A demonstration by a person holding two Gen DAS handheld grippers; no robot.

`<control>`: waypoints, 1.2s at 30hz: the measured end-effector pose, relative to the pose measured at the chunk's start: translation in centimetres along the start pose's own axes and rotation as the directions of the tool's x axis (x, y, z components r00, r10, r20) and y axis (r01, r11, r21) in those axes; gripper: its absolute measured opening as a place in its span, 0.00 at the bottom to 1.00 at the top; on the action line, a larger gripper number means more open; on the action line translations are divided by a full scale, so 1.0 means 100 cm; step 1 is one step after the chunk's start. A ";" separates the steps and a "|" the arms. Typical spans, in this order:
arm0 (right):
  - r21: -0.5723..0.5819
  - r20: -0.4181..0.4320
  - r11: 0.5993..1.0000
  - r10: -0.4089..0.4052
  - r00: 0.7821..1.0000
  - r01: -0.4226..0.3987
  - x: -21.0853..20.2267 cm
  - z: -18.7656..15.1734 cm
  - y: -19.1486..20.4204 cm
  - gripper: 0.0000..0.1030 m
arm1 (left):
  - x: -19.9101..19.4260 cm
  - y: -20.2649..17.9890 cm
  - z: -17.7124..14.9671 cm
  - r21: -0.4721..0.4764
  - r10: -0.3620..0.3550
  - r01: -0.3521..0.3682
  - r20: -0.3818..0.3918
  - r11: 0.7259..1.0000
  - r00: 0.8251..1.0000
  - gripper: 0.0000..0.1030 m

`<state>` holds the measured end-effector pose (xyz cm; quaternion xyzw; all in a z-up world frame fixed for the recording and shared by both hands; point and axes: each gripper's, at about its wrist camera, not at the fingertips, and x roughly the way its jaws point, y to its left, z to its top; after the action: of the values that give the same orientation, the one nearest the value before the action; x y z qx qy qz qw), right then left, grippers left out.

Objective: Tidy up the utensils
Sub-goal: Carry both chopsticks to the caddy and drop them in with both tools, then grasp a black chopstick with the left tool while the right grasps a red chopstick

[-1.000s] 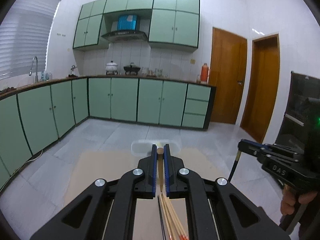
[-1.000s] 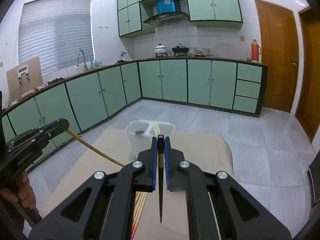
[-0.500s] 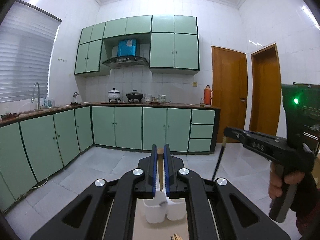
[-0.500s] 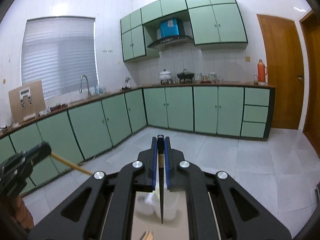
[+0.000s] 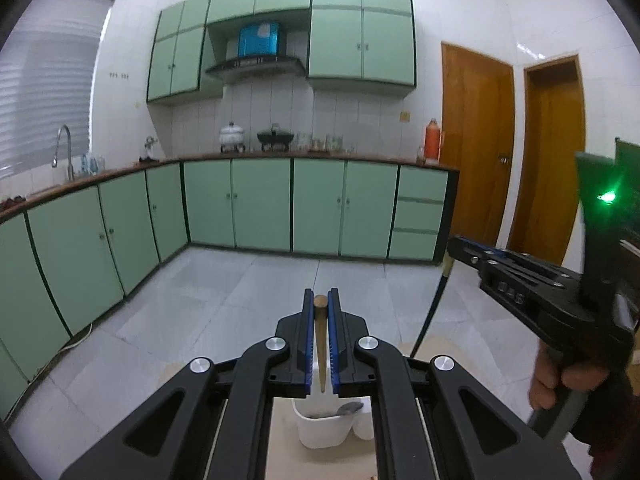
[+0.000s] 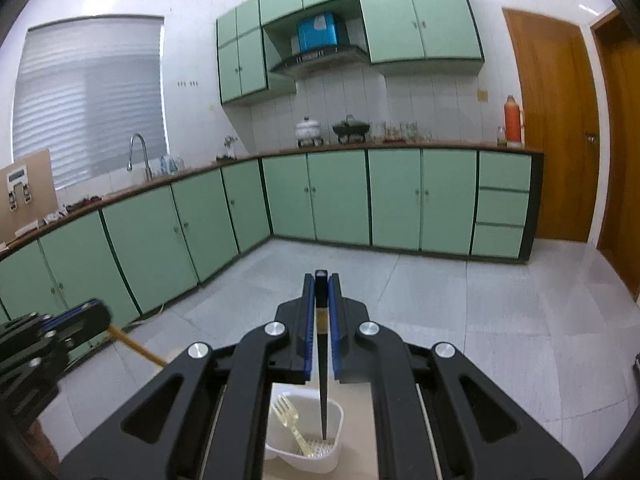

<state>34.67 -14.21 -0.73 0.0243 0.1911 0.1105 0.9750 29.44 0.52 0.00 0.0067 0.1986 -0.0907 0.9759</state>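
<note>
Chopsticks: one in each gripper. The tan chopstick (image 5: 320,340) is clamped between the left jaws, blunt end up at 12 o'clock, tip hanging down over the holder. The black chopstick (image 6: 322,380) is clamped between the right jaws, tip down inside the holder's right compartment.
Left gripper (image 5: 320,312): jaws together on the tan chopstick, blue pads pressing both sides; from the right wrist view it shows at 9 o'clock, the tan stick slanting out toward 4 o'clock.
Right gripper (image 6: 321,292): jaws together on the black chopstick; in the left wrist view it sits at 3 o'clock with the black stick hanging toward 7 o'clock.
Hand (image 5: 568,376): wrapped round the right gripper's handle, at 4 o'clock in the left wrist view.
Holder (image 6: 334,446): white, divided tub at 6 o'clock below both grippers, standing on the worktop.
Fork (image 6: 290,420): clear plastic, leaning in the same compartment as the black tip, tines toward 11 o'clock.
Spoon (image 5: 350,407): grey bowl just showing in the holder in the left wrist view; which compartment is unclear.
Worktop (image 5: 284,448): pale tan, only slivers visible between the gripper arms.
Cabinets (image 5: 260,204): green, along the far wall at 12 o'clock.
Doors (image 5: 476,140): brown wood, at 2 o'clock.
</note>
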 end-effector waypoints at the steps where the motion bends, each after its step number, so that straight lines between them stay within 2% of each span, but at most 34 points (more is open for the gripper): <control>1: -0.002 -0.022 1.000 0.003 1.000 -0.003 0.005 -0.005 -0.001 0.06 | 0.006 0.001 -0.003 -0.001 0.000 0.000 -0.016 1.000 1.000 0.06; 5: -0.008 -0.050 1.000 0.002 0.999 -0.003 0.004 -0.017 -0.002 0.17 | 0.019 0.003 -0.016 -0.013 -0.005 0.004 -0.069 1.000 0.998 0.07; 7: 0.001 -0.035 1.000 -0.003 0.999 0.003 -0.005 -0.019 -0.003 0.31 | 0.014 0.005 -0.019 -0.022 -0.008 0.007 -0.069 1.000 0.998 0.15; 10: 0.014 -0.001 1.000 -0.027 1.000 0.027 -0.027 -0.024 -0.009 0.40 | -0.001 0.008 -0.018 -0.034 -0.008 0.006 -0.049 0.999 0.999 0.26; 14: 0.026 0.040 0.999 -0.045 0.998 0.044 -0.069 -0.038 -0.017 0.51 | -0.035 0.009 -0.024 -0.043 -0.004 0.003 -0.013 0.999 1.000 0.36; 16: 0.013 0.050 0.998 -0.059 0.997 0.059 -0.091 -0.052 -0.017 0.52 | -0.055 0.008 -0.033 -0.046 -0.006 0.006 -0.001 0.999 1.000 0.40; 24: -0.001 -0.005 0.995 -0.096 0.995 0.096 -0.164 -0.155 0.002 0.53 | -0.108 -0.002 -0.105 -0.075 0.008 -0.010 -0.028 0.997 1.000 0.40; 31: -0.005 -0.142 0.998 -0.065 0.988 0.065 -0.191 -0.235 0.025 0.51 | -0.130 -0.016 -0.192 -0.026 0.004 -0.008 -0.148 1.000 0.989 0.40; 36: -0.026 -0.257 0.999 -0.030 0.966 0.024 -0.195 -0.280 0.047 0.46 | -0.132 -0.018 -0.234 -0.041 -0.001 -0.009 -0.230 0.999 0.973 0.40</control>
<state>5.48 -13.90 -19.08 -0.0040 0.3151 0.1015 0.9436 8.13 2.22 -16.35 -0.0031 0.3119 -0.0831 0.9465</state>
